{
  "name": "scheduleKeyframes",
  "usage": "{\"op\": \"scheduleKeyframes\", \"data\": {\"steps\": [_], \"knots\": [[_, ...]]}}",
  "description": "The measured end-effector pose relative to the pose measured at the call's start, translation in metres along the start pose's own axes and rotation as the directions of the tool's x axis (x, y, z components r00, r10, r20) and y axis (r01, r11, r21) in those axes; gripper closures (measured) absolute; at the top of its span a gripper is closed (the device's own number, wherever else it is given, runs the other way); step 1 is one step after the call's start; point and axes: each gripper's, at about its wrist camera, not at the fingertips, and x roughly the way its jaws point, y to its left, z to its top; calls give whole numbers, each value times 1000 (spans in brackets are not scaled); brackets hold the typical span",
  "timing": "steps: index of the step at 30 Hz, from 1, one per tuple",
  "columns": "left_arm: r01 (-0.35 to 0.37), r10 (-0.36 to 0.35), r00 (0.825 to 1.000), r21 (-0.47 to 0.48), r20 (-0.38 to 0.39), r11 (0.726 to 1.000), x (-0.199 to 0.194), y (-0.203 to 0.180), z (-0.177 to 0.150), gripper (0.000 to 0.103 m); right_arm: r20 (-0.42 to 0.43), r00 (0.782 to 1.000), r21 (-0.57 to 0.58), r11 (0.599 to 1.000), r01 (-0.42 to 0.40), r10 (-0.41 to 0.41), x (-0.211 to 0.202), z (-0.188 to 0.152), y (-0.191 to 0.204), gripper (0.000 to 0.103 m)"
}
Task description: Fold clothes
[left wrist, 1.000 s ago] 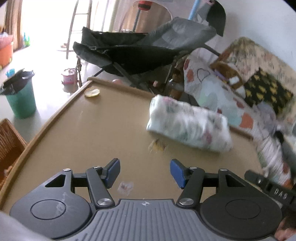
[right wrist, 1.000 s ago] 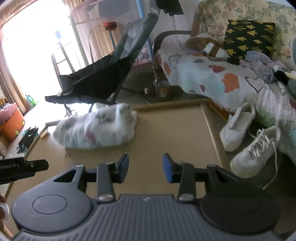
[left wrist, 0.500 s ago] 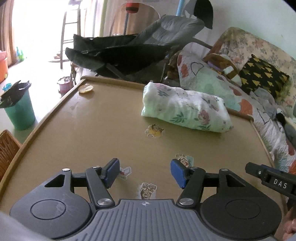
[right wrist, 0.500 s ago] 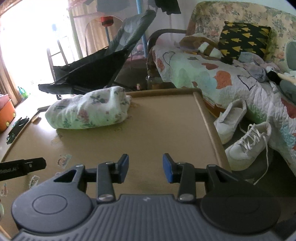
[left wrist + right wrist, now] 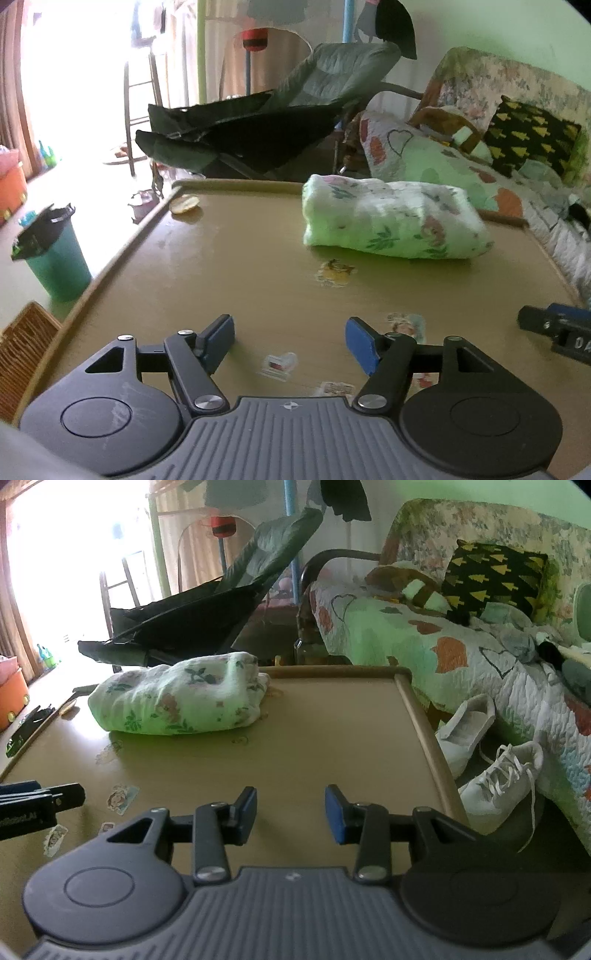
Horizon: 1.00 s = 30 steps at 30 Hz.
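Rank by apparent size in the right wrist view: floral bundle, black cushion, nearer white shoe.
1. Floral bundle.
2-3. Black cushion and nearer white shoe: look alike, and the shoe is closer to the camera, so unranked.

Left gripper (image 5: pixel 290 341) jaws just opening wider, nothing between them, only bare table (image 5: pixel 258 266) beneath; folded floral cloth (image 5: pixel 388 218), blurred and moving second ago, now lying sharp and settled near table's far edge; both views drawing nearer tabletop.

the left black hand-held gripper (image 5: pixel 290 341) tilts down over the tan tabletop (image 5: pixel 258 266), blue-padded jaws just widened, empty. the right black hand-held gripper (image 5: pixel 291 814) tilts likewise, jaws narrower, gripping nothing.
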Motion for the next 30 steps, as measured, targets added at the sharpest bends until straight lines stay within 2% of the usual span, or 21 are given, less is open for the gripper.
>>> {"op": "scheduleKeyframes", "data": {"steps": [6, 13, 20, 22, 24, 30], "knots": [[-20, 20, 1000, -13, -1, 1000, 5, 5, 5, 22, -15, 1000, -58, 998, 14, -15, 8, 5, 13, 48], [-21, 21, 999, -17, -34, 1000, 13, 7, 10, 8, 19, 1000, -59, 998, 23, -22, 17, 7, 17, 46], [-20, 20, 999, -15, -36, 1000, 28, 11, 18, 2, 28, 999, -59, 998, 23, -22, 21, 8, 17, 43], [-20, 19, 999, -12, -28, 1000, 33, 12, 19, 0, 23, 1000, -66, 998, 17, -16, 22, 8, 17, 37], [-21, 21, 1000, -12, -19, 1000, 36, 13, 20, 0, 16, 1000, -75, 997, 13, -12, 22, 8, 19, 24], [-28, 28, 1000, -18, -3, 999, 43, 11, 23, 0, -3, 999, -61, 998, 31, -32, 26, 8, 19, 8]]}}
